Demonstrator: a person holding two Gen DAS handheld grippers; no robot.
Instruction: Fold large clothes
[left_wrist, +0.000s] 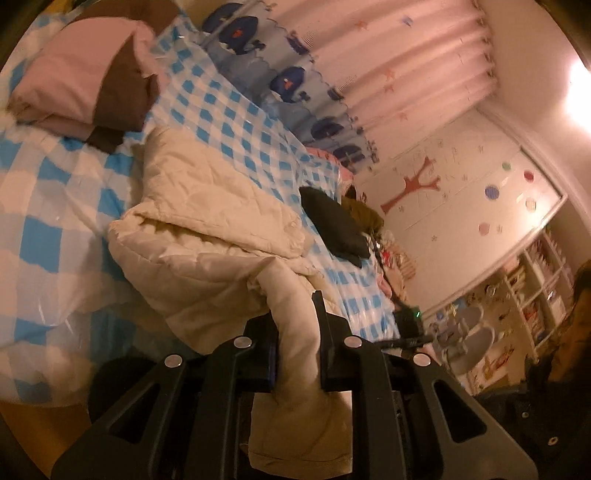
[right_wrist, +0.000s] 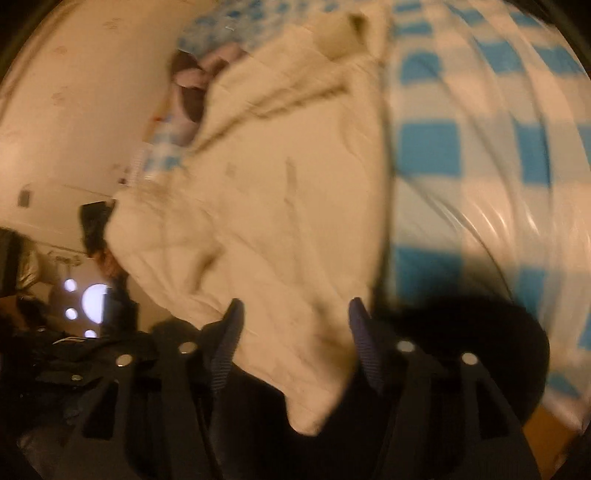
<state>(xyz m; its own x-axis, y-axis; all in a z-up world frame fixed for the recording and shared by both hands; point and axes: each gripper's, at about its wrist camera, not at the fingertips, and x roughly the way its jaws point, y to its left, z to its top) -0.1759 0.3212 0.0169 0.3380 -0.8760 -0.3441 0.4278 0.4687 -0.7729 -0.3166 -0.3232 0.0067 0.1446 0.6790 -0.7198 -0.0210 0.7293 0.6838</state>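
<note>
Left gripper (left_wrist: 295, 314) pinching cream jacket (left_wrist: 207, 229) — right gripper (right_wrist: 295, 314) agape

The right wrist view is blurred by motion; the checked sheet (right_wrist: 480, 155) smears into streaks, and the cream jacket (right_wrist: 280, 192) loses its stitching; its lower edge hides behind the right claw (right_wrist: 295, 310), so whether the pads touch it is unclear. In the left wrist view, the jacket's end (left_wrist: 295, 424) is cut by the bottom edge; the shelves (left_wrist: 532, 295) hold things too small to tell; a person (left_wrist: 576, 332) is cut by the right edge.
</note>
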